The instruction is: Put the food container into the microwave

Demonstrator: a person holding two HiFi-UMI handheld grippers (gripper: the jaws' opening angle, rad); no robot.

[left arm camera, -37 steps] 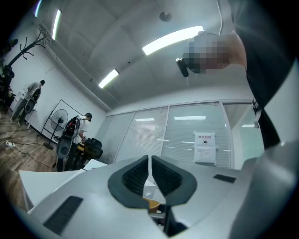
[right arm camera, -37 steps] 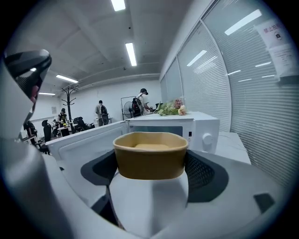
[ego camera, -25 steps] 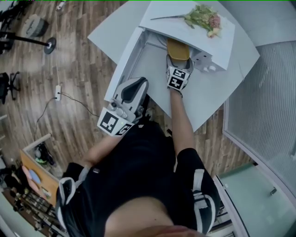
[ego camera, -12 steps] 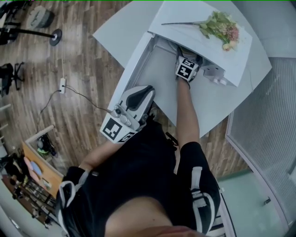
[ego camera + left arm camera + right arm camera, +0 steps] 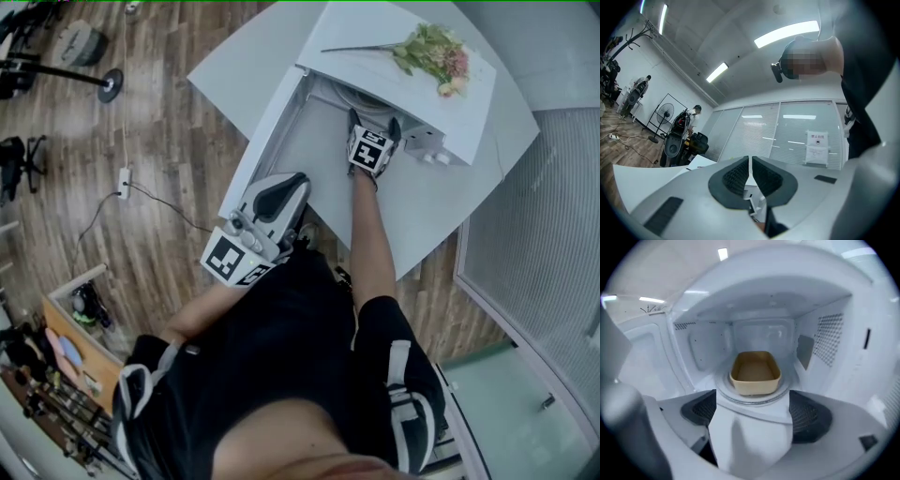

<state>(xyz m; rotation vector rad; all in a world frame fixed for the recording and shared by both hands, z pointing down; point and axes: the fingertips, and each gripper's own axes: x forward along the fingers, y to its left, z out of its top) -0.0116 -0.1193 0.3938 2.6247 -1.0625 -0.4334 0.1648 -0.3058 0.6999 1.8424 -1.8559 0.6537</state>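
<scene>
A tan, open food container (image 5: 755,372) sits on the glass turntable (image 5: 754,398) inside the white microwave (image 5: 403,75). It is hidden in the head view. My right gripper (image 5: 753,405) is open at the mouth of the oven, with the container beyond its jaws and apart from them. From above, the right gripper (image 5: 373,133) reaches just into the opening. The oven door (image 5: 267,131) stands open to the left. My left gripper (image 5: 284,189) is held back by the person's body; its view shows the left gripper (image 5: 750,174) shut on nothing and pointing up at the ceiling.
Salad (image 5: 433,52) and a fork (image 5: 356,47) show on the microwave's white top. The microwave stands on a white table (image 5: 441,202) with its edge close to the person. A power strip and cable (image 5: 125,178) lie on the wooden floor at left. People and fans (image 5: 675,136) stand far off.
One second ago my right gripper held the container in front of the oven. It carried it inside, let go, and has drawn back a little. The left gripper stayed put.
</scene>
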